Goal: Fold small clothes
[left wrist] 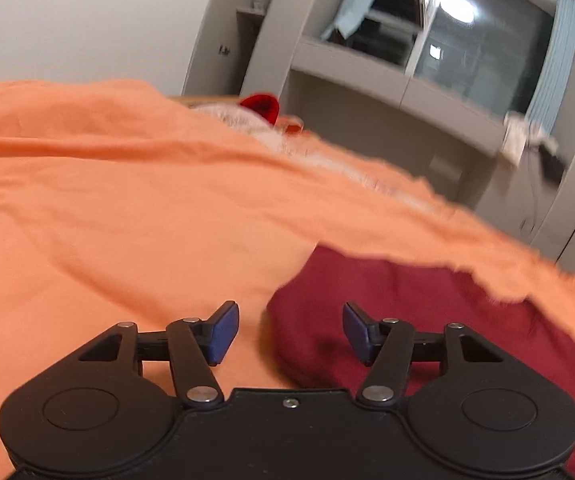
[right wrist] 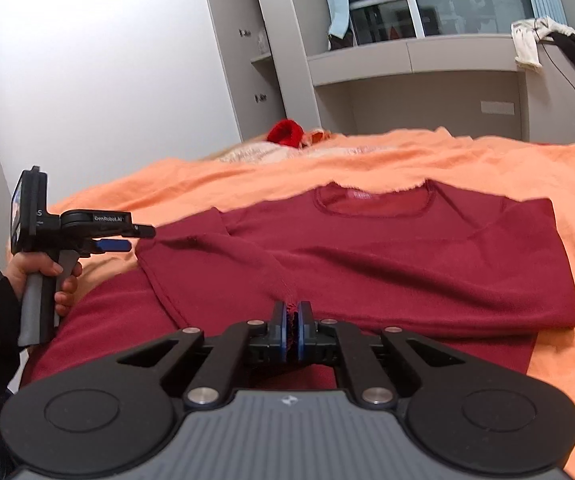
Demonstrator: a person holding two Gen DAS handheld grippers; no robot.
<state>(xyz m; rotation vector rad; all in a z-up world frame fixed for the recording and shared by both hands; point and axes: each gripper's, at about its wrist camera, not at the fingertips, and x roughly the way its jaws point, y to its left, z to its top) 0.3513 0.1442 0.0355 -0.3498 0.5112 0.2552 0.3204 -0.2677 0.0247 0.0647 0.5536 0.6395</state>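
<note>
A dark red long-sleeved shirt (right wrist: 387, 256) lies flat on the orange bed sheet (right wrist: 487, 160), neckline at the far side. My right gripper (right wrist: 293, 330) is shut on the end of the shirt's left sleeve (right wrist: 247, 256), which lies drawn across the body. My left gripper (left wrist: 290, 330) is open and empty, low over the sheet (left wrist: 107, 220) at the shirt's (left wrist: 407, 312) left edge. In the right wrist view the left gripper (right wrist: 127, 238) hovers beside the shirt's left shoulder, held by a hand.
A red fluffy item (right wrist: 285, 132) and a pale fuzzy cloth (right wrist: 255, 154) lie at the far end of the bed. Grey cabinets and shelves (right wrist: 407, 60) stand behind, with clothes (right wrist: 547, 40) and a cable hanging at the right.
</note>
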